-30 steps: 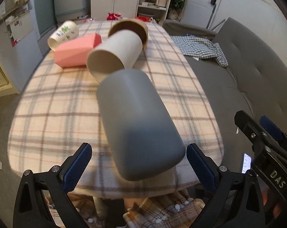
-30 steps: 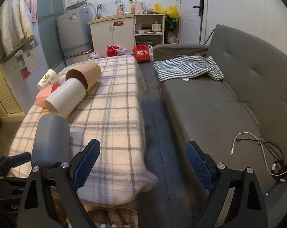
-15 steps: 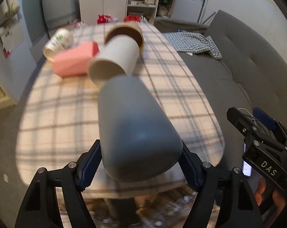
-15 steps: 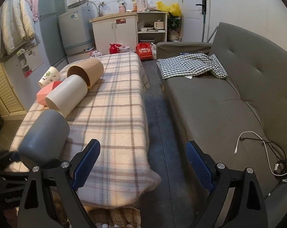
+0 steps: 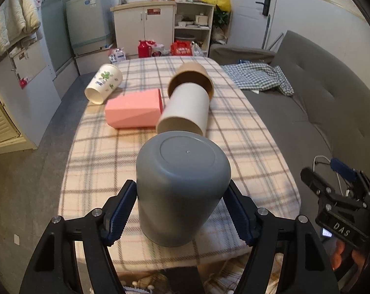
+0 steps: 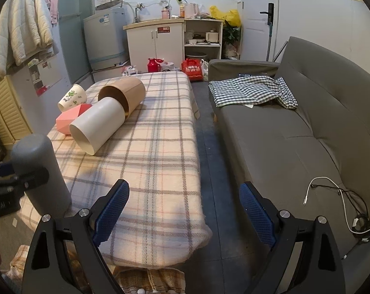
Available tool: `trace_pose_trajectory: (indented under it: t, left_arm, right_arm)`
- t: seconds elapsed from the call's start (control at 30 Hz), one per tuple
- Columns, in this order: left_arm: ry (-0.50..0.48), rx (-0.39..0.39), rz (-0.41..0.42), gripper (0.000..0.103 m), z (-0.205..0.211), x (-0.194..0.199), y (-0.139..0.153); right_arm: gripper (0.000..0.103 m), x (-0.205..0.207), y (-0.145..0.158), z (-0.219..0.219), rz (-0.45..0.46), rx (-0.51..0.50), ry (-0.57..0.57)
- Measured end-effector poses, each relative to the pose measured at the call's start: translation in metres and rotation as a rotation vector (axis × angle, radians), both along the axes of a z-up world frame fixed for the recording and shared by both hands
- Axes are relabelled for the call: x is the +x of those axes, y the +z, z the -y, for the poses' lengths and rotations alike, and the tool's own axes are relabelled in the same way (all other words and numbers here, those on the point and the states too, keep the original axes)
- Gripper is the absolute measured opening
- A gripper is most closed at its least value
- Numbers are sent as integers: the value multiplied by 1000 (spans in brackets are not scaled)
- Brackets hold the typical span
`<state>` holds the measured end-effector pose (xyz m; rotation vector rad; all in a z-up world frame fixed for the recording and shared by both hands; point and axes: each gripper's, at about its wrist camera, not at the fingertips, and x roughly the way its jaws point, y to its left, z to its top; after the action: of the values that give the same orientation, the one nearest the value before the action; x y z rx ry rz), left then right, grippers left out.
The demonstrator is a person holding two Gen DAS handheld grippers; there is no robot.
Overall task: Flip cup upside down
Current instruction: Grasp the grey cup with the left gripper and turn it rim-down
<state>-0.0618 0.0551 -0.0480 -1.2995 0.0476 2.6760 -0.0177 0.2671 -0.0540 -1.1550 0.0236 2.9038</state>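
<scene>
Grey sofa (image 6: 307, 132) right; white cabinet (image 6: 155, 46) against far wall; grey floor (image 6: 216, 161).

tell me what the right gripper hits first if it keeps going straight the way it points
Probably nothing close: the open right gripper points along the floor gap between the table and the sofa. Depth is unclear.

My bench (image 5: 246, 147) wears a plaid cloth of cream, grey and faint red lines. The grey cup (image 5: 182, 191) stands on it at the near end, base up. Behind it a white cup (image 5: 187, 110) lies on its side, its far end in a brown cup (image 5: 192, 78). To their left lie a pink box (image 5: 133, 110) and a printed paper cup (image 5: 104, 83).
</scene>
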Motion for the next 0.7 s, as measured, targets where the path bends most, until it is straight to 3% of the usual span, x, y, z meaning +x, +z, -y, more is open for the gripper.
trace_pose_trajectory:
  t: [0.23, 0.37, 0.5, 0.7]
  left_arm:
    - [44, 67, -68, 73, 15, -25, 3]
    - [50, 57, -114, 74, 17, -35, -6]
    - [35, 60, -120, 74, 23, -32, -22]
    - [7, 58, -127, 74, 29, -16, -22]
  right_arm:
    - [92, -2, -2, 10, 15, 24, 21]
    - [92, -5, -4, 16, 27, 43, 34]
    - [92, -10, -7, 23, 40, 60, 46]
    - [92, -16, -9, 33, 54, 59, 60]
